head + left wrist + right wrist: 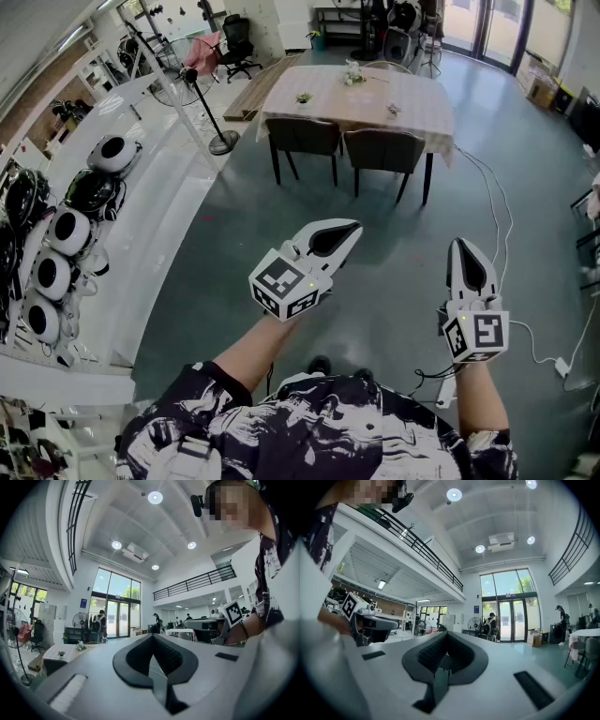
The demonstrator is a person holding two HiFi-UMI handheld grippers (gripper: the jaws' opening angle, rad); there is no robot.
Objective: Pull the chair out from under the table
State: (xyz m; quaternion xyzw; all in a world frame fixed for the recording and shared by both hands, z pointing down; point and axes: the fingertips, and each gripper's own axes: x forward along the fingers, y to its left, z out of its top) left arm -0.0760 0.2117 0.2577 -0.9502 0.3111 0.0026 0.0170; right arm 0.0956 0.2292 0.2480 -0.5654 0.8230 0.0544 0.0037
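The left chair point(302, 136) and the right chair point(382, 150) stand side by side, pushed under the near edge of the table point(328, 105). A standing fan point(223, 142) is just left of the table, behind a long counter point(155, 197) running down the left side.

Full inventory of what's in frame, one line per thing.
table: 1, light cloth, top centre of head view
chairs: 2, dark, tucked in at the table's near side
plants: 3, small, on the table
fan: 1, black pedestal, left of the table
office chair: 1, black, far back left
counter: 1, white, along the left
round devices: at least 5, white and black, on the counter
power block: 1, white, on the floor at right, cable attached
bystanders: a few, far off by the glass doors
shirt: 1, black and white pattern, bottom edge
left gripper: white, shut, empty
right gripper: white, shut, empty
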